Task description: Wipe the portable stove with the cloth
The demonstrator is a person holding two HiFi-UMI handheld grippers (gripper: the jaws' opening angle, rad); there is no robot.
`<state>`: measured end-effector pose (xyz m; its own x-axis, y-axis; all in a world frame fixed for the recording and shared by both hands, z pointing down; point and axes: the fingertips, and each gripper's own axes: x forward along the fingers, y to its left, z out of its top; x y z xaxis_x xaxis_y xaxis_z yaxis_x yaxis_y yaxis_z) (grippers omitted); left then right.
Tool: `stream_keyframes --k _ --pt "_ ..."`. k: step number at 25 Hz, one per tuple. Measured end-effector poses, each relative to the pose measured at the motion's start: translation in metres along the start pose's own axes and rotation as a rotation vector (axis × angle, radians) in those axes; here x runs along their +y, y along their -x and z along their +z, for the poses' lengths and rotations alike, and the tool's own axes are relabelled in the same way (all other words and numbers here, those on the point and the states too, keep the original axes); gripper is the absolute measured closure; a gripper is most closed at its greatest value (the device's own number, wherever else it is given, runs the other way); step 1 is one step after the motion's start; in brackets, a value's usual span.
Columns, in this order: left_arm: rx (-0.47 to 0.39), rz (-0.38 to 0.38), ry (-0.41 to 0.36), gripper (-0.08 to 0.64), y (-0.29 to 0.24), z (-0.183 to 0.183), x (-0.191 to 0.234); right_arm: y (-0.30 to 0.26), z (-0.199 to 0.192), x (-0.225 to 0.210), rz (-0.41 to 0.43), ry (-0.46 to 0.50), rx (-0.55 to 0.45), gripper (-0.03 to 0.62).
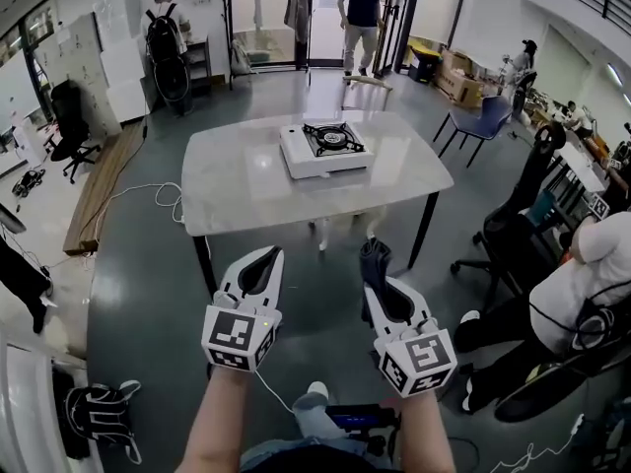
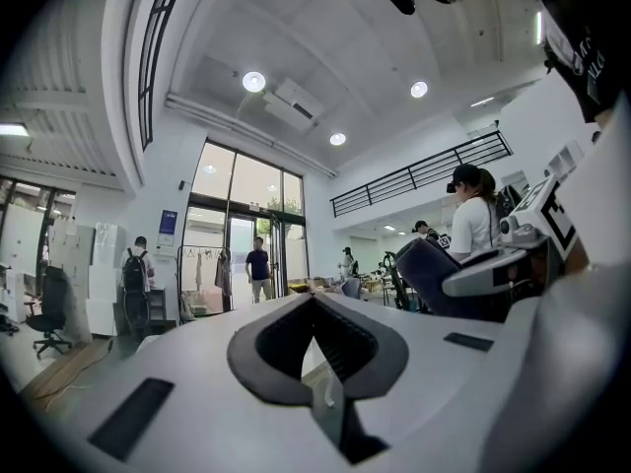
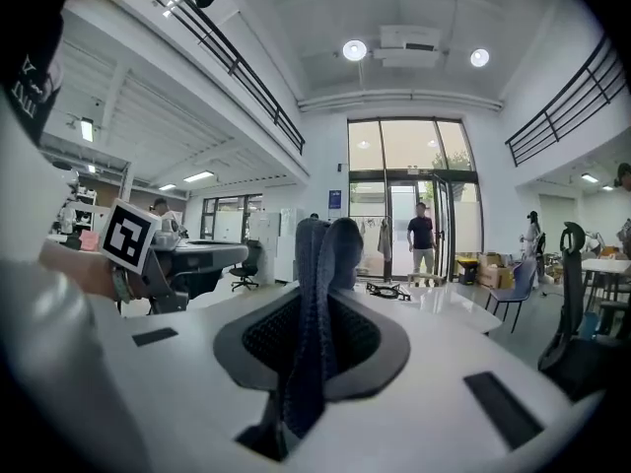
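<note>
Two tools are held out side by side above the grey floor (image 1: 148,294), short of the near edge of the white tabletop (image 1: 232,185). The left tool (image 1: 268,254) has its jaws shut tip to tip; the left gripper view shows nothing between them. The right tool (image 1: 380,282) is closed on a dark blue-grey cloth (image 1: 374,256). In the right gripper view the cloth is pinched between the dark pads and stands upright in a folded bunch above the jaw tips. Each tool carries a marker cube (image 1: 240,338) at its rear, near the person's wrist.

The portable stove (image 1: 325,148) sits on the far half of the tabletop, well apart from both tools. Its body is white, with a black burner grate (image 1: 333,138) toward its right side. Nothing else lies on the tabletop.

A blue chair (image 1: 485,121) stands off the right end of the tabletop, and a white cable (image 1: 163,197) loops on the floor at its left. A person in a dark shirt (image 1: 361,8) stands by the glass doors at the back. Another with a black backpack (image 1: 164,35) stands at the far left, and a seated person in a white top (image 1: 592,279) is at the right edge.
</note>
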<state>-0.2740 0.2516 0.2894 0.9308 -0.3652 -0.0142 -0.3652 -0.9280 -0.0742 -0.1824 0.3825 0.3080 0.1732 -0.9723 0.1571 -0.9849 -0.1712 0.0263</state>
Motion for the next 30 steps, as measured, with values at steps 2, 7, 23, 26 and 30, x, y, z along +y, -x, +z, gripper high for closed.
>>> stream_keyframes --k 2,7,23,26,30 --pt "0.005 0.006 0.001 0.549 -0.022 -0.002 0.003 -0.016 0.002 -0.018 0.014 0.002 0.004 0.523" --pt "0.011 0.013 0.0 0.548 -0.059 -0.002 0.002 -0.043 0.001 -0.055 0.039 -0.005 0.016 0.523" --pt "-0.007 0.034 0.03 0.549 -0.152 -0.02 0.047 -0.119 -0.004 -0.131 -0.016 -0.044 0.011 0.523" --pt "-0.007 0.04 0.042 0.548 -0.179 -0.026 0.07 -0.151 0.001 -0.146 -0.025 -0.037 0.015 0.523" --pt "-0.013 0.056 0.058 0.549 -0.217 -0.033 0.11 -0.201 0.011 -0.165 -0.039 -0.029 0.007 0.522"
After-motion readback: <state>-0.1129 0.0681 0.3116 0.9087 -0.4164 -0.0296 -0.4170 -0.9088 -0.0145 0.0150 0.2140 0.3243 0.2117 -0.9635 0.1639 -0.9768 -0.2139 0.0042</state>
